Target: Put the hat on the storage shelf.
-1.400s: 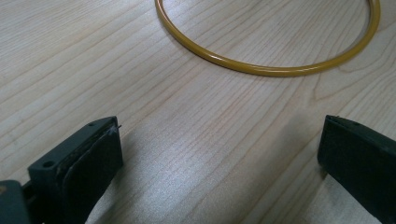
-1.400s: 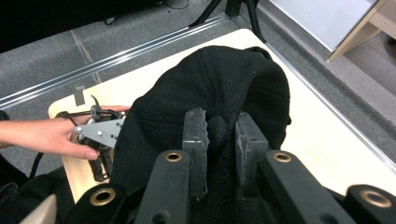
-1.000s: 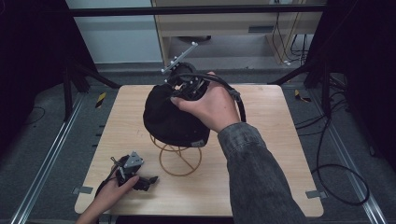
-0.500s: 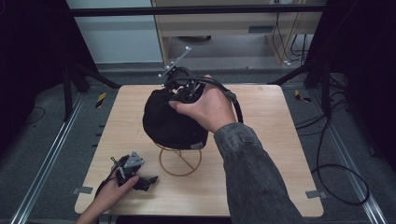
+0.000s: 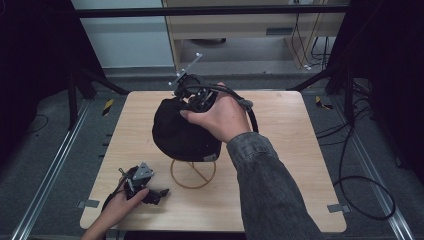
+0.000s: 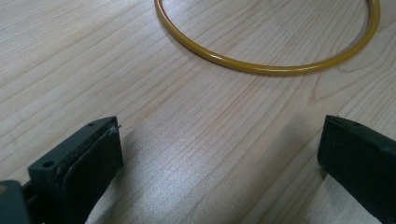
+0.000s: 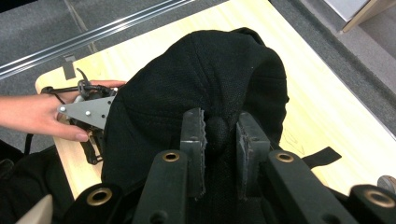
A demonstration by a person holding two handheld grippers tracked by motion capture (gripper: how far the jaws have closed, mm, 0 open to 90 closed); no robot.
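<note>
Two jaws of the right gripper (image 7: pixel 219 135) pinch the black cap's (image 7: pixel 196 79) crown between them.

Dim high view with black edges; close views brighter, sharp.

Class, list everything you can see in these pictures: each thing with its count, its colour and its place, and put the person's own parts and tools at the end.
Cap: one, black, above the table's middle, pinched at its crown button.
Wire stand: one, yellow, ring base flat on the table under the cap.
Table: one, pale wood, centre of the high view.
Cabinet: one, beige, behind the table.
Cables: several, black, on the floor right of the table.
Right tool: one, black, shut on the cap.
Left tool: one, black, open, low over the table near the ring.
Right hand: one, grey sleeve, over the cap.
Left hand: one, at the table's near left corner.
</note>
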